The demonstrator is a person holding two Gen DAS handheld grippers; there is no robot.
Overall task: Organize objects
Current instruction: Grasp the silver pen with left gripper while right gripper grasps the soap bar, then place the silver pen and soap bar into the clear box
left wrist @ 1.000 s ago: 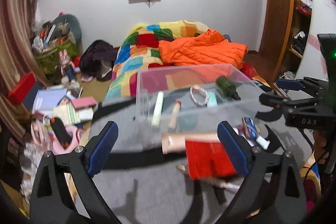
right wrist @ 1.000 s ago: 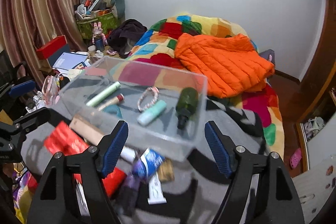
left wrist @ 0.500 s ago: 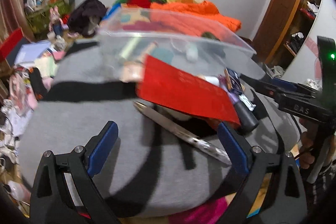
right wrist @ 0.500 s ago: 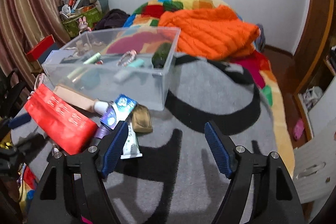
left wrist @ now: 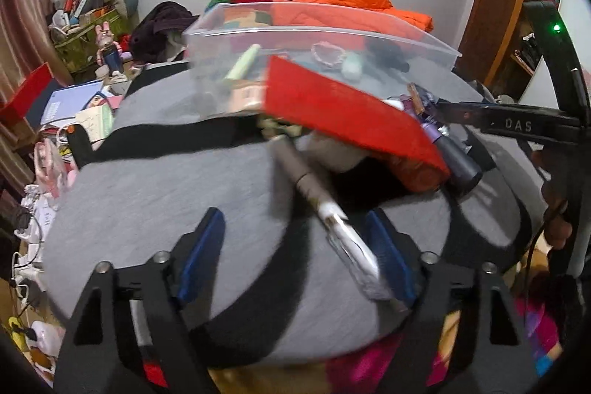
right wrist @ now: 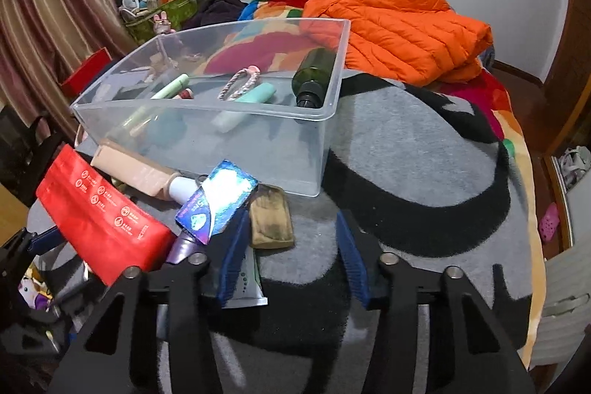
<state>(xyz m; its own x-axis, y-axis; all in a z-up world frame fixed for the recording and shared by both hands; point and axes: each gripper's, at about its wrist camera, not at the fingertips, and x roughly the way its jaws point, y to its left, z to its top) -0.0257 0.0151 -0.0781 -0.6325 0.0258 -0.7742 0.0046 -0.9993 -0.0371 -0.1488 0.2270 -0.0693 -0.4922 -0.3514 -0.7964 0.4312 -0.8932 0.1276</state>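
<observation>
Grey and black blanket (right wrist: 413,150) covers the bed, with a clear plastic bin (right wrist: 334,91) standing on it and loose items heaped against the bin's near wall.

From the left wrist view, the left gripper (left wrist: 295,253) is low over the blanket, its jaws closing. A long silver tube (left wrist: 328,220) lies slanted from about 11 o'clock to 5 o'clock across the gap; its near end sits just beside the right blue pad (left wrist: 388,257), while the left pad is well apart from it. Whether the right pad touches the tube I cannot tell. At 1 o'clock from the gripper lies a red pouch (left wrist: 343,113), tilted over the pile.

From the right wrist view, the right gripper (right wrist: 291,253) is also closing, its jaws partly drawn in. A tan pouch (right wrist: 271,220) lies between the pad tips at about 11 o'clock, not yet pressed. The left pad overlaps a white-green tube (right wrist: 245,287), and a blue foil packet (right wrist: 218,198) lies just beyond it at 10 o'clock. Inside the bin rest a dark green bottle (right wrist: 317,72), a bracelet (right wrist: 240,84) and a mint tube (right wrist: 255,95).
</observation>
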